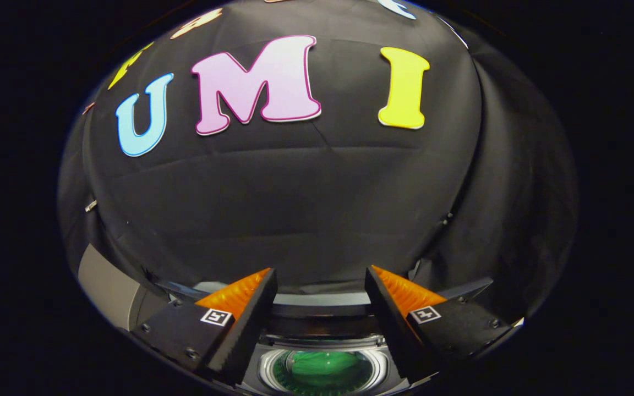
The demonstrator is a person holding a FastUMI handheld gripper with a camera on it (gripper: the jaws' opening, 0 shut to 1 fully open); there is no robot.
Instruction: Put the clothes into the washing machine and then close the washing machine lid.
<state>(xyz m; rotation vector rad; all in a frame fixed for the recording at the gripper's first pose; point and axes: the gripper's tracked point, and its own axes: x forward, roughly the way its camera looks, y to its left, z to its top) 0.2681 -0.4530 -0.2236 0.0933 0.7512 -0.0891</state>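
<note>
The gripper [321,286] fingers stand apart, holding nothing, above the washing machine [322,335], inside whose open drum what looks like green clothes [323,367] lies; no readable writing

Black cloth wall [306,209], creased, dim booth

Gripper [320,275]: two wedge-shaped ridged fingers on dark screw-fastened mounts, each with a square black-and-white marker.
</note>
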